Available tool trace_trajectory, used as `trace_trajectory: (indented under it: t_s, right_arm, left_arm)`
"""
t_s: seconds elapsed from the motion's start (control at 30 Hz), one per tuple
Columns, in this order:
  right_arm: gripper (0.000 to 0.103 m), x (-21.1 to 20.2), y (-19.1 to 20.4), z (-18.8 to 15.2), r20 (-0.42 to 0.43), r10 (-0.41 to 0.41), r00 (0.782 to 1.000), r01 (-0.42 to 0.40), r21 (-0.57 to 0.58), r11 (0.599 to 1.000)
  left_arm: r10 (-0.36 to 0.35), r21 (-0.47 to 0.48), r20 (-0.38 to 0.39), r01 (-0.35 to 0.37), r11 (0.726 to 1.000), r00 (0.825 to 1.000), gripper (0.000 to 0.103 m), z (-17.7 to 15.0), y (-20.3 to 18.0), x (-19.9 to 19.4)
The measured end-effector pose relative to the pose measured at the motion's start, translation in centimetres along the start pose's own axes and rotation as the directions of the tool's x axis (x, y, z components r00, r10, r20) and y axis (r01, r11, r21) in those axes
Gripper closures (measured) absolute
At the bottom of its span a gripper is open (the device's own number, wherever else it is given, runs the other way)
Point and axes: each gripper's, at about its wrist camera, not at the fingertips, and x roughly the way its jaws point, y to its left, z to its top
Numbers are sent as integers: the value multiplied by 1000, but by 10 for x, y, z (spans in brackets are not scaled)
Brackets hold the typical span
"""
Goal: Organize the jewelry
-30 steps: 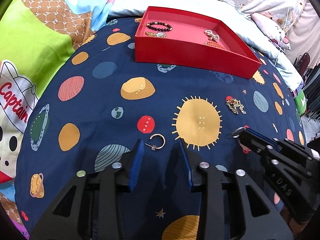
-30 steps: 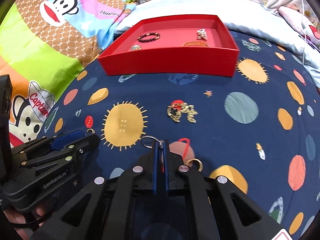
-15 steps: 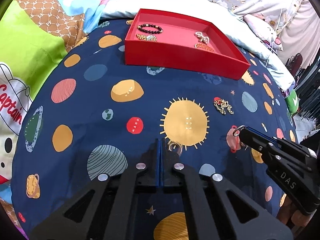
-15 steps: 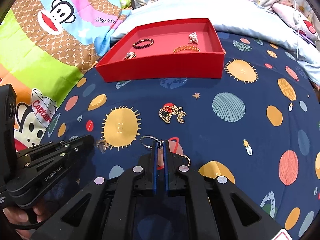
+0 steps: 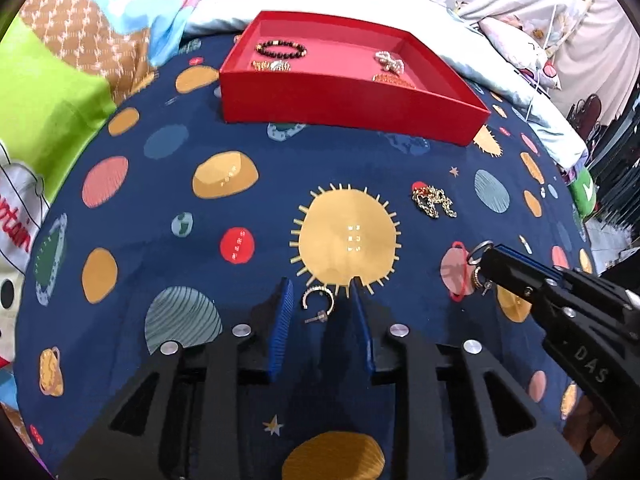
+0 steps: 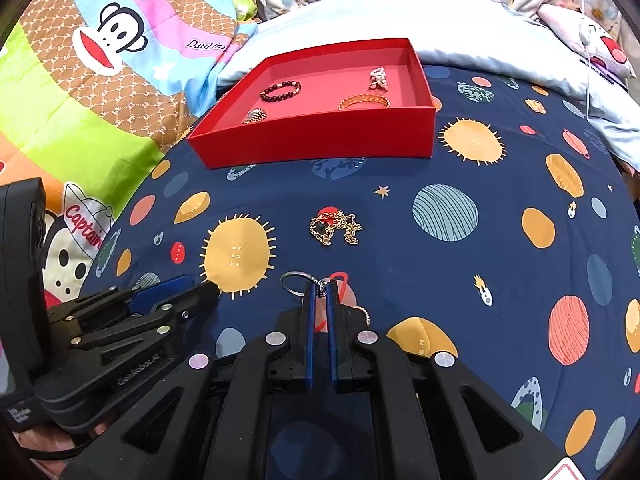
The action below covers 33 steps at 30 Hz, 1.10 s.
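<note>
A gold hoop earring lies on the navy planet blanket between the blue pads of my left gripper. Its jaws are opening and neither pad touches the hoop. The left gripper also shows at the lower left of the right wrist view. My right gripper is shut on a silver ring with a short dark chain, seen too from the left wrist. A second gold hoop lies under its fingers. A tangled gold chain lies ahead. The red tray stands beyond.
The tray holds a dark bead bracelet, a gold band, a pearl piece and an orange bracelet. A colourful monkey quilt lies left; a pale pillow behind.
The left gripper stood open around the hoop, shut half a second ago, and stands open again with the hoop lying turned between its pads. The right gripper stays shut on the ring.
</note>
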Motion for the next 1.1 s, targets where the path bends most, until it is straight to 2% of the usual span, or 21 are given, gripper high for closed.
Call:
trace_trajectory:
  t_s: [0.07,0.27,0.5,0.67,0.83,1.1]
  right_arm:
    - [98,0,-1,0,1,0,1000,0,2,1000]
    - [98,-1,-2,1,3,1,1000,-1,6,1000]
    - [98,-9,-1,18,41,15,999,-15,1,1000]
    - [98,-14,-8,55,102,33,994,-35,13,999]
    - [98,-8,-17,103,155,30,987,-33,15,999]
    - [98,45,-30,178,141,8,990,-13,32,999]
  left_arm:
    - [-5,6,-3,5,1000,1000,87,0,-1,1]
    - [-19,13,-3,19,1000,1000,87,-2,-2,-4]
    - [-32,-1,57,32,999,998,87,16,3,-27]
    - [-19,7,130,18,1000,991,87,51,7,-42]
    - [-21,21,201,17,1000,979,87,102,9,-47]
    - [-22,43,267,11,999,963,87,181,5,-20]
